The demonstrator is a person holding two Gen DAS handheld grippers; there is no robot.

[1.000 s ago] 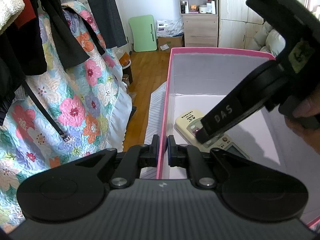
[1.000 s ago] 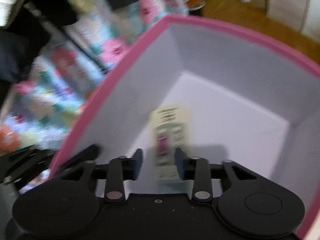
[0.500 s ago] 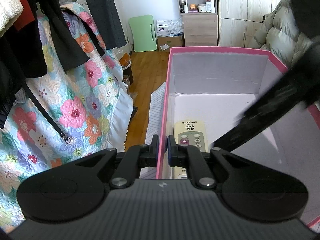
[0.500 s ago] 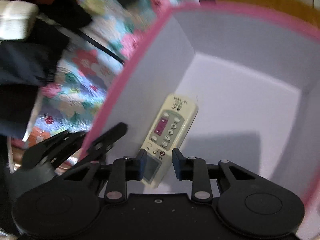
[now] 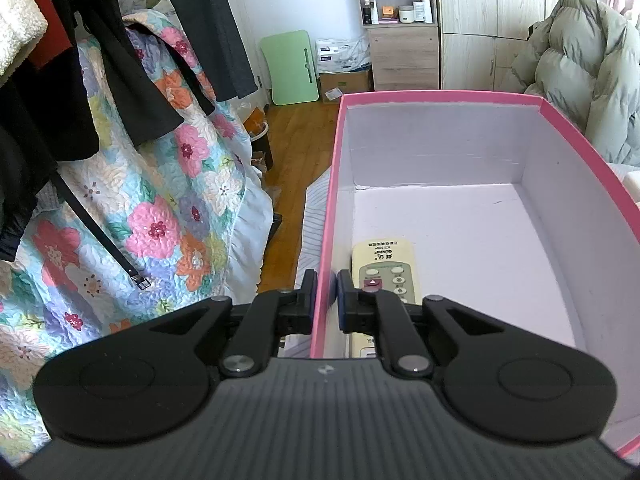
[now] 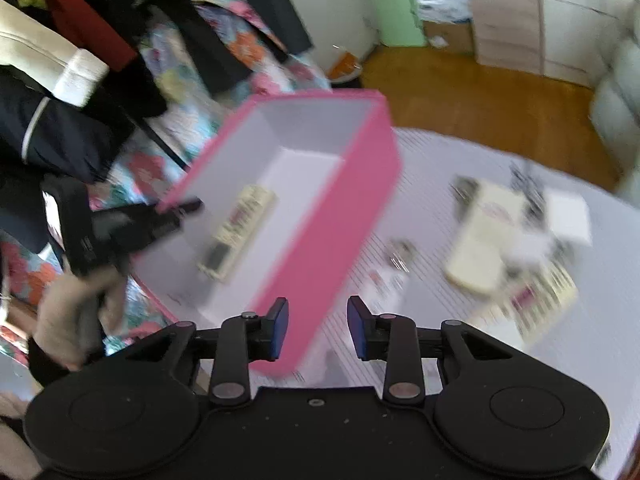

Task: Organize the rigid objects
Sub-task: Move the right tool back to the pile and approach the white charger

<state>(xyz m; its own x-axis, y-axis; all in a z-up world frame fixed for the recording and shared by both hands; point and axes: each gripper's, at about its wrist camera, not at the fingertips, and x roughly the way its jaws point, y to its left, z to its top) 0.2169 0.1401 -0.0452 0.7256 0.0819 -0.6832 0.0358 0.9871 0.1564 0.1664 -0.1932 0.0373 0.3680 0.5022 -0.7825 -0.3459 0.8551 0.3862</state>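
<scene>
A pink box (image 5: 440, 98) with a white inside stands on the striped bed cover; it also shows in the right wrist view (image 6: 332, 216). My left gripper (image 5: 326, 300) is shut on the box's left wall, one finger on each side. A cream remote control (image 5: 384, 272) lies inside by that wall, also seen in the right wrist view (image 6: 236, 236). My right gripper (image 6: 316, 326) is open and empty, held above and outside the box's right wall. Several more remotes and small items (image 6: 496, 240) lie blurred on the cover to the right.
A floral quilt (image 5: 160, 216) and dark hanging clothes (image 5: 104, 72) are left of the box. A green puffy jacket (image 5: 584, 76) lies at back right. Wooden floor, a shelf unit (image 5: 400, 20) and a green board (image 5: 290, 66) are behind.
My right gripper let go of the cream remote inside the box, opened, and pulled up and back out to the right. My left gripper kept its hold on the box wall.
</scene>
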